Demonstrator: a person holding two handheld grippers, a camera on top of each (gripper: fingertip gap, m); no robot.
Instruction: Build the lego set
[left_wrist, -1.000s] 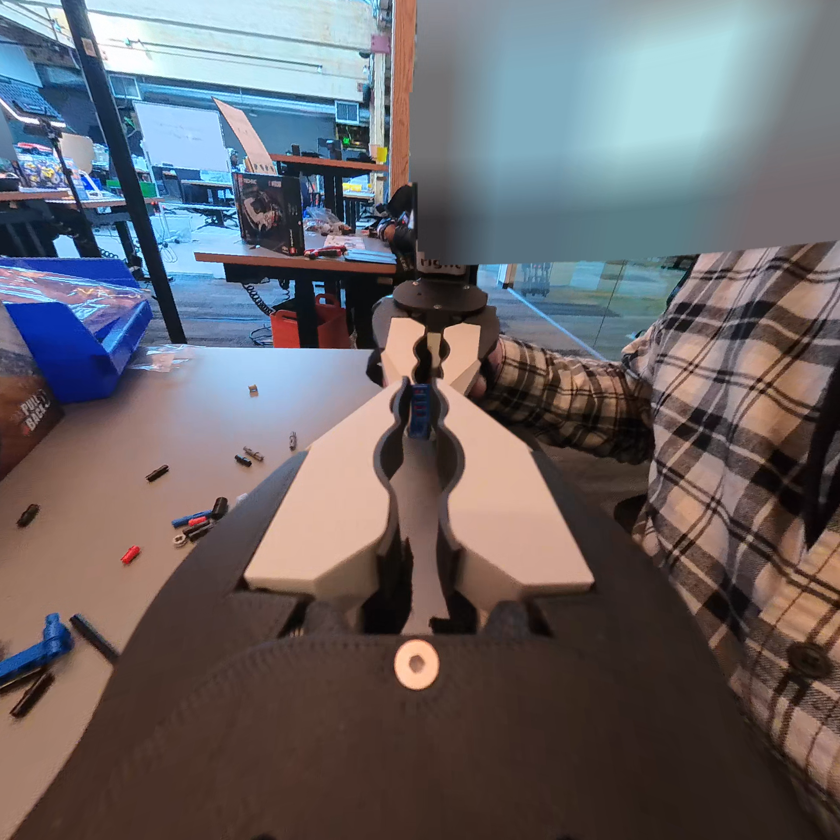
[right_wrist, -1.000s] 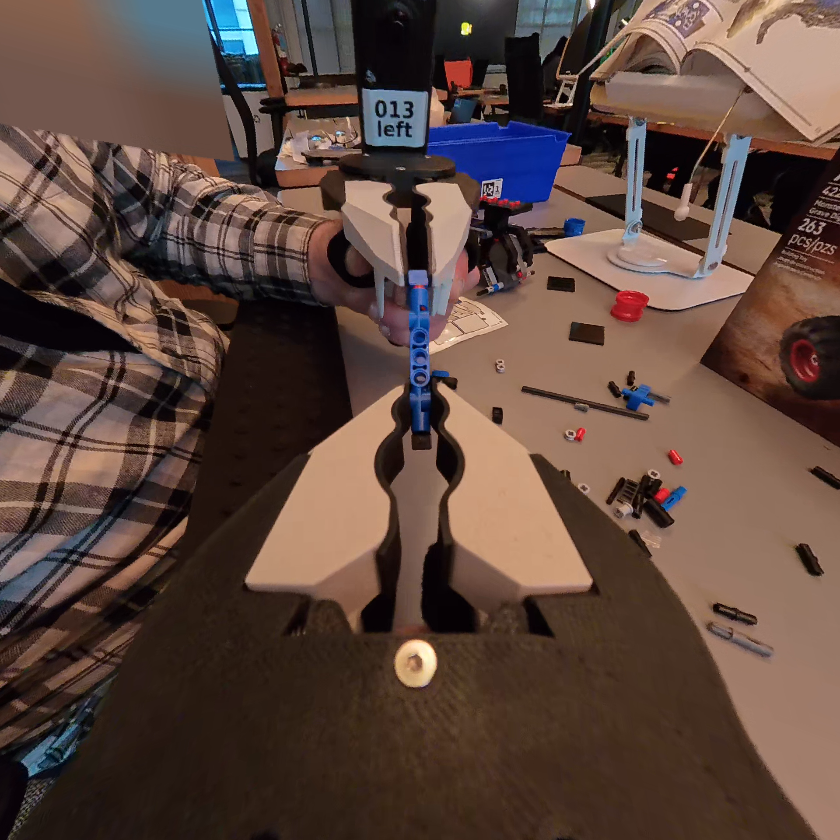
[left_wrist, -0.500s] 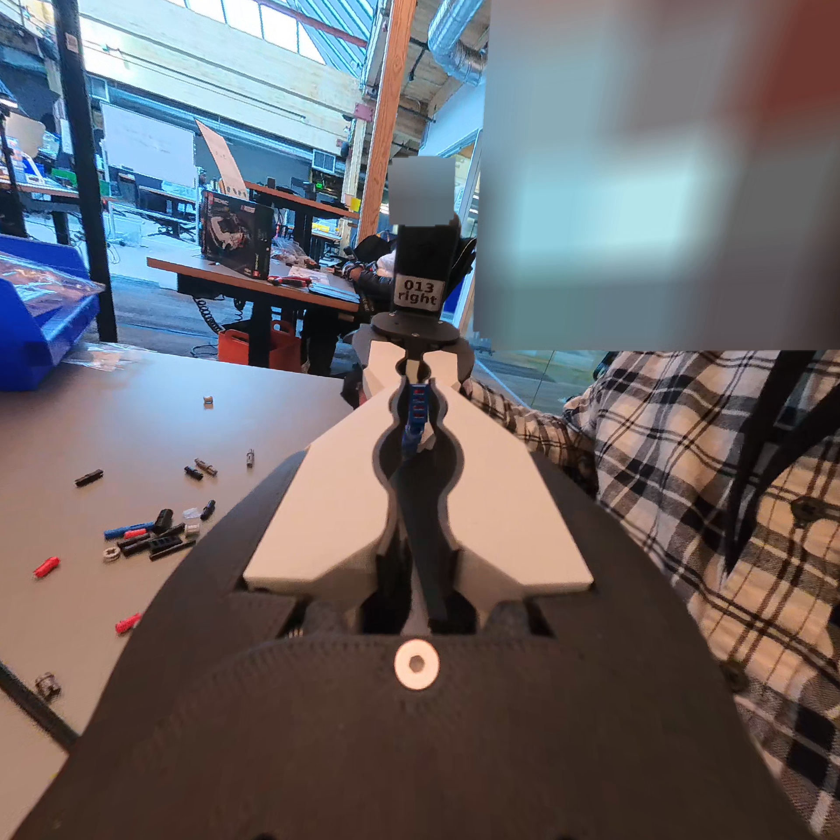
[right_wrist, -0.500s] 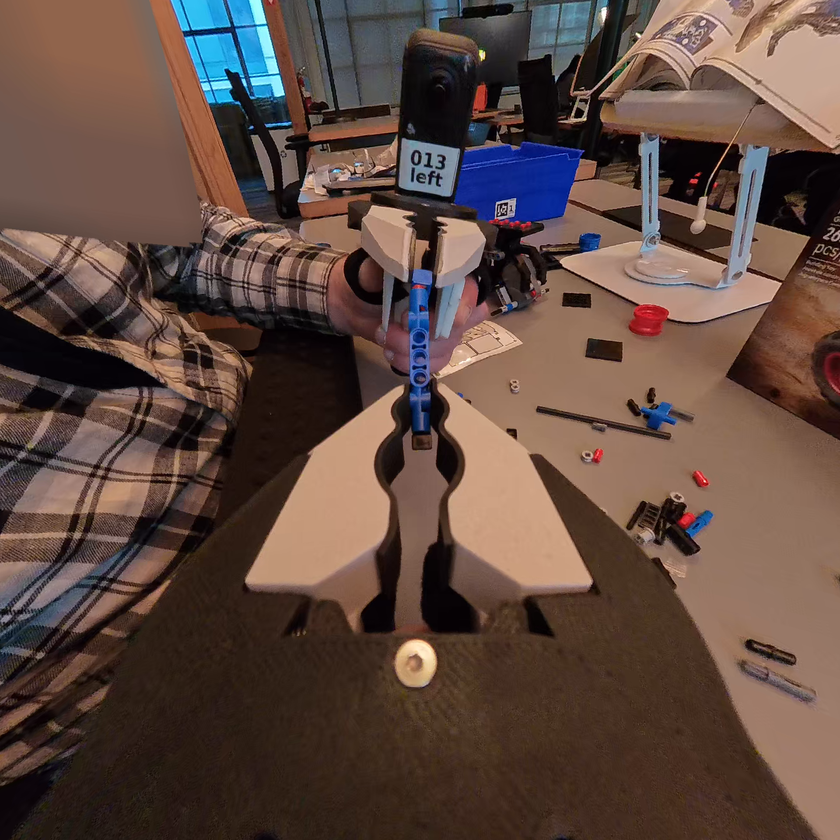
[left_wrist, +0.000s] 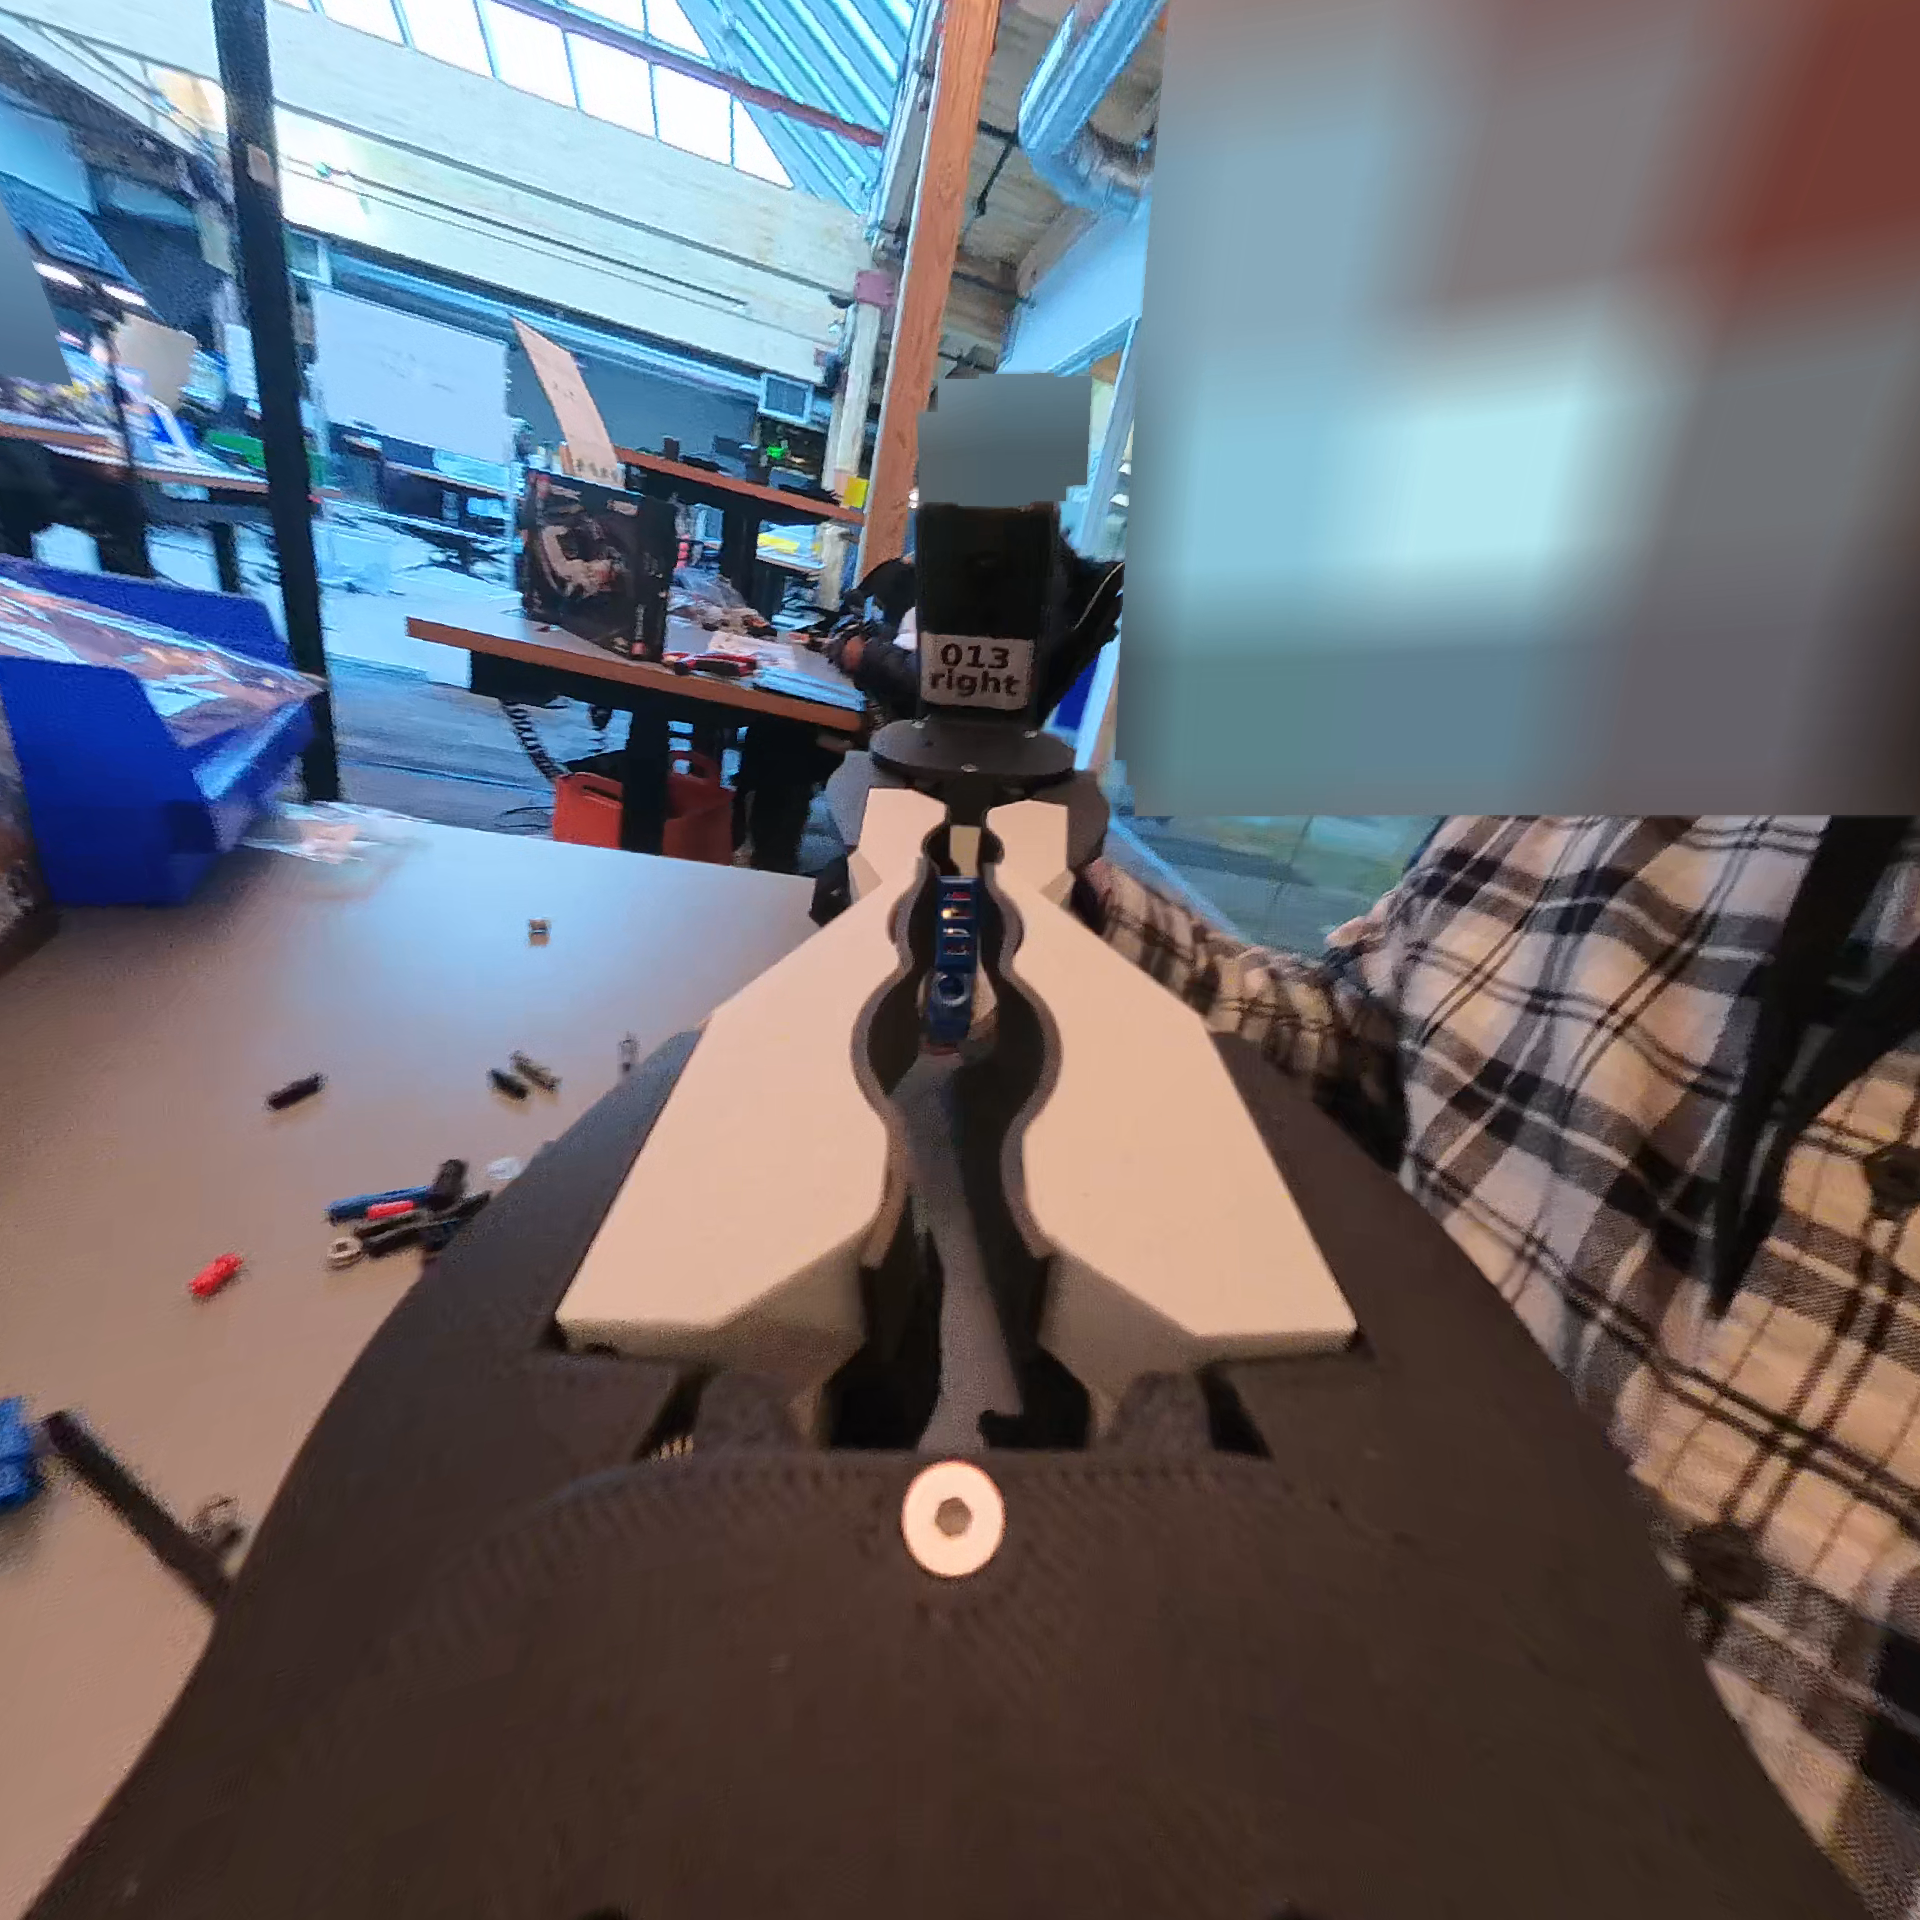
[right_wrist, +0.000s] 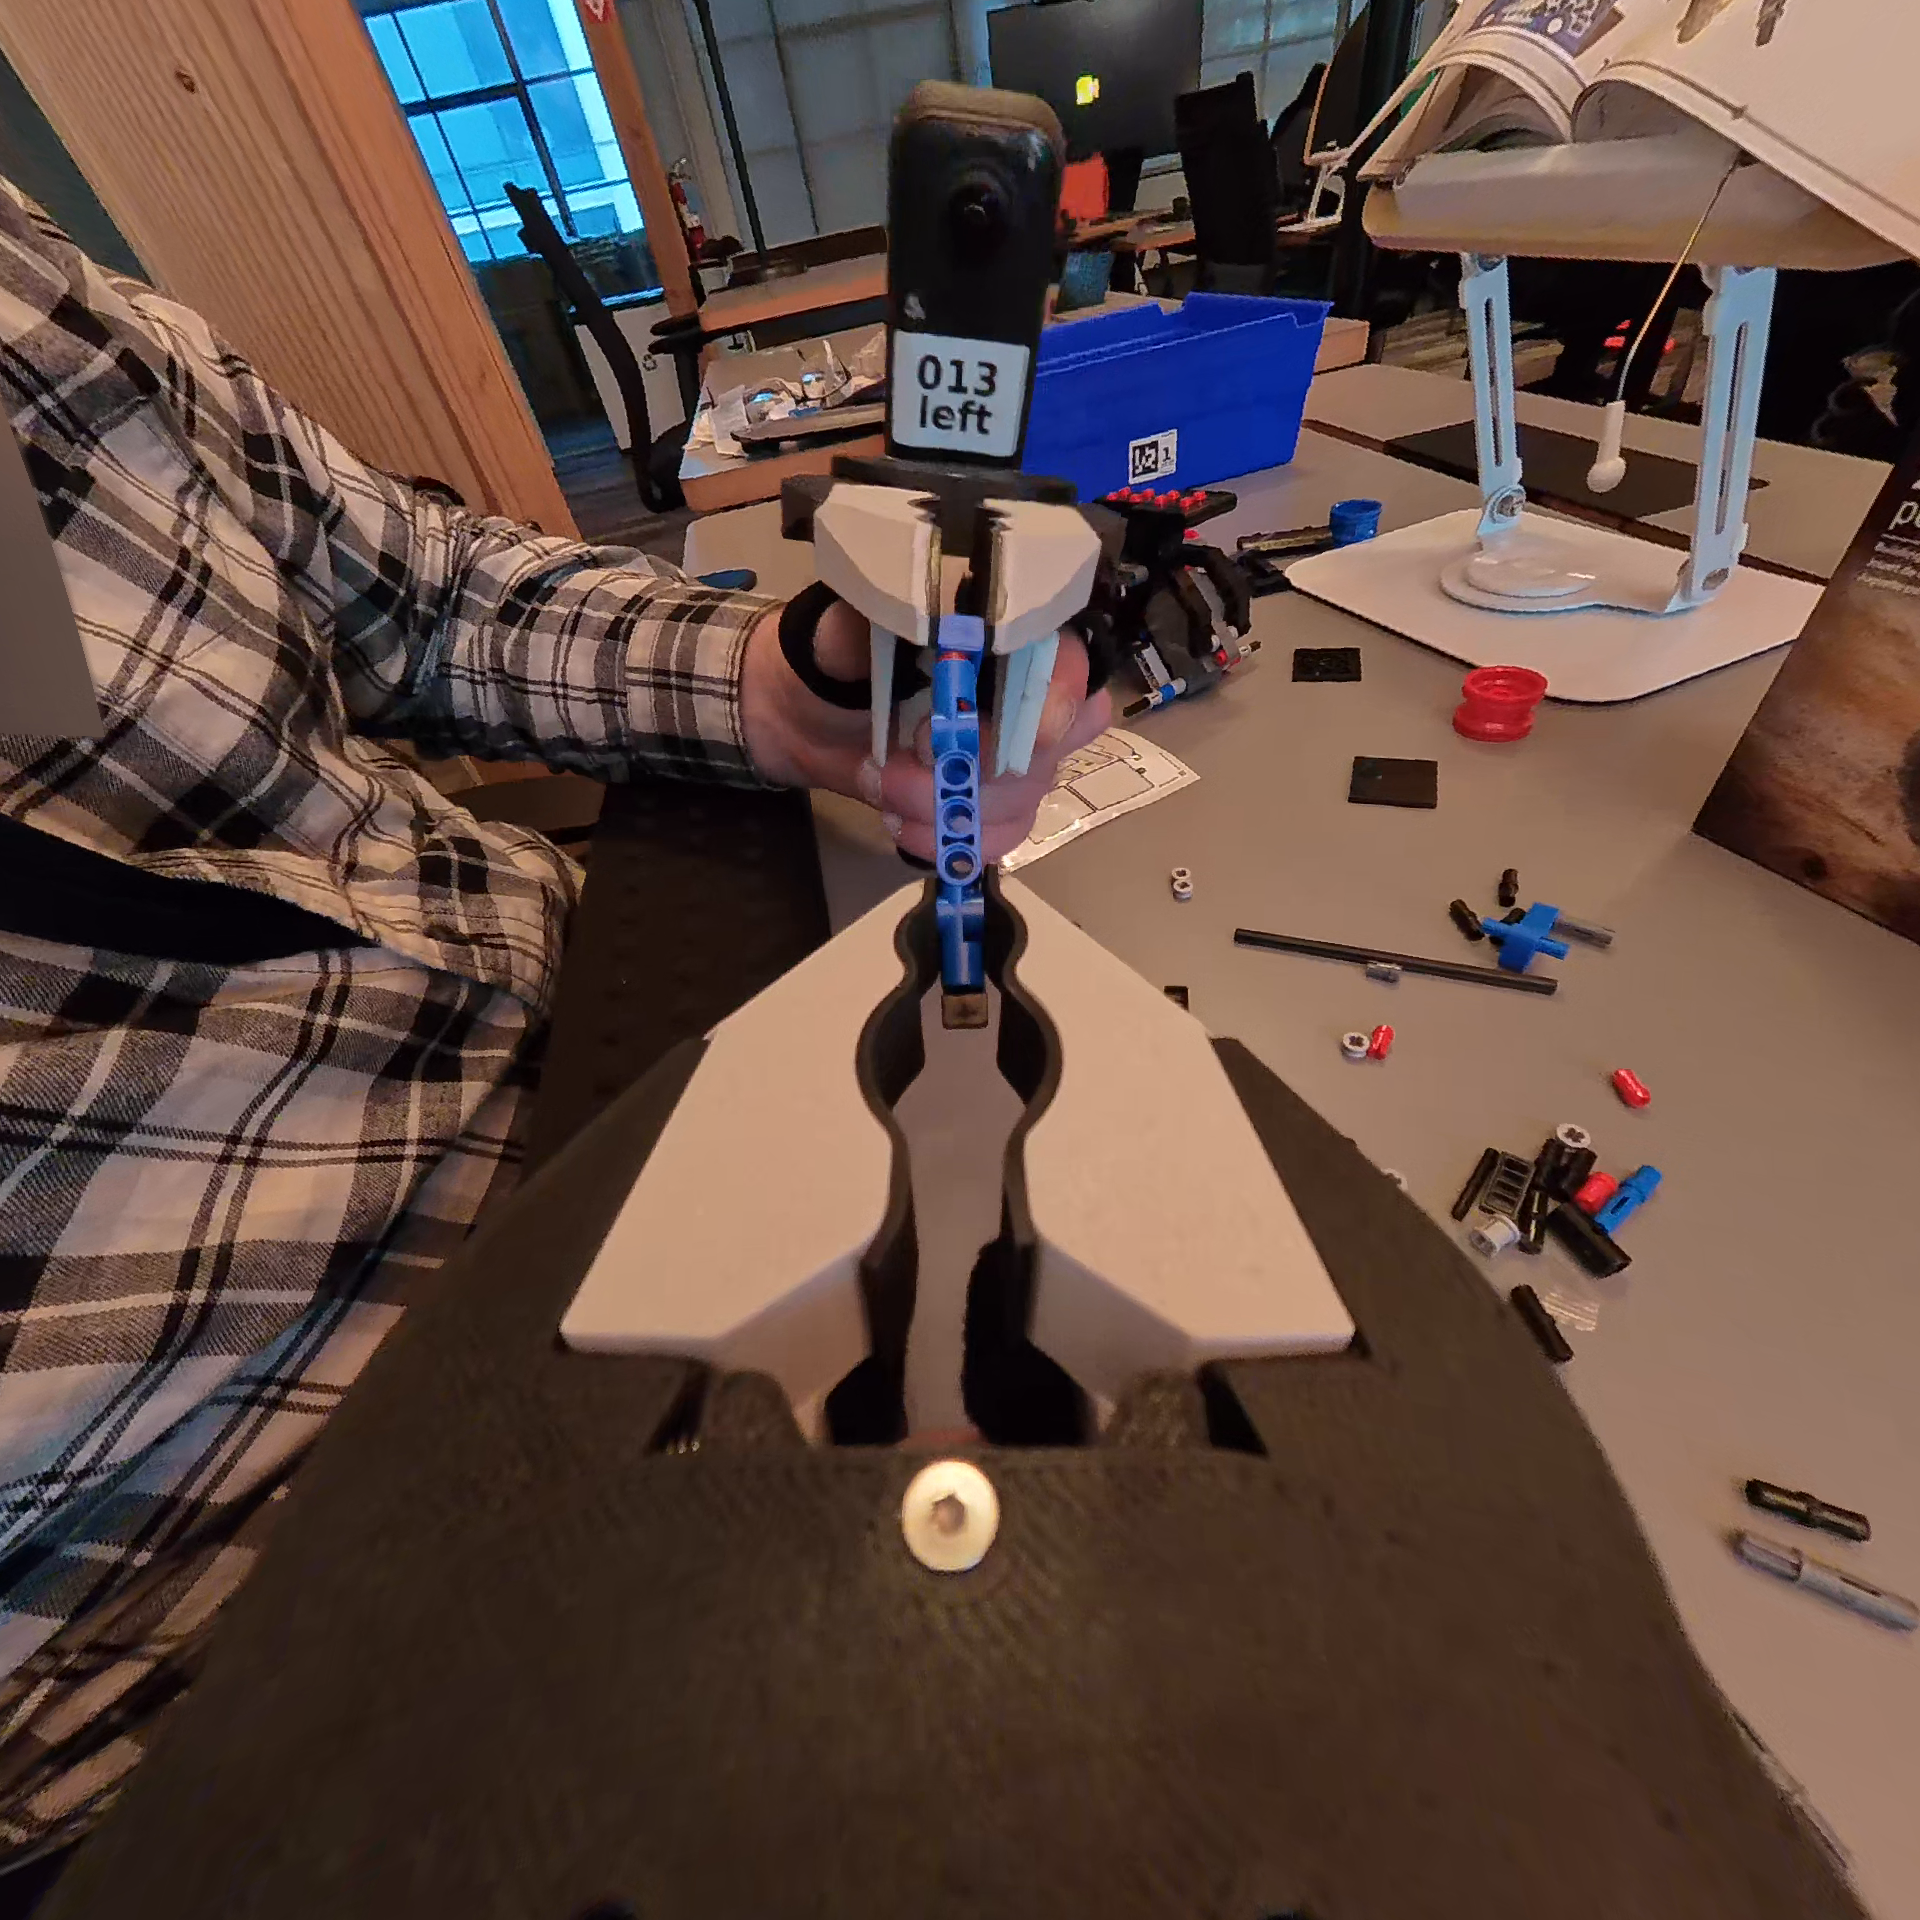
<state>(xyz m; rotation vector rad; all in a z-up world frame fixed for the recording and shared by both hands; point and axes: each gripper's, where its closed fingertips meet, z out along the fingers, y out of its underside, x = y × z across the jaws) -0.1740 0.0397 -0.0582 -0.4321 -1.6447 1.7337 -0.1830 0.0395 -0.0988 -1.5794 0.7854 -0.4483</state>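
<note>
Holding a blue lego beam (right_wrist: 958, 821) in the air between my two grippers, I have each end of it pinched. In the right wrist view my right gripper (right_wrist: 958, 914) is pressed together on the near end of the beam, just inside the fingertips, and a small dark square piece (right_wrist: 963, 1008) sits at that end, between the fingers. The far end runs up into my left gripper (right_wrist: 961, 665), which faces me and clamps it at its tips, my hand (right_wrist: 914, 748) wrapped around the handle behind it.

In the left wrist view the same beam (left_wrist: 953, 956) stands between the tips of my left gripper (left_wrist: 953, 935), narrowed onto it, with the right gripper (left_wrist: 961, 842) meeting it head-on from the far side. The beam is well above the tabletop (right_wrist: 1299, 1091), over its near edge and in front of my plaid shirt (right_wrist: 260, 935).

The beam is slim, bright blue, with a row of round holes along its side; red shows in it near the left gripper's tips.

Loose pieces lie on the tabletop to the right: a long black axle (right_wrist: 1392, 964), a small blue connector (right_wrist: 1522, 932), a red wheel hub (right_wrist: 1499, 703), and a heap of black, red and blue pins (right_wrist: 1558, 1210). A blue bin (right_wrist: 1174, 395) stands farther back.
</note>
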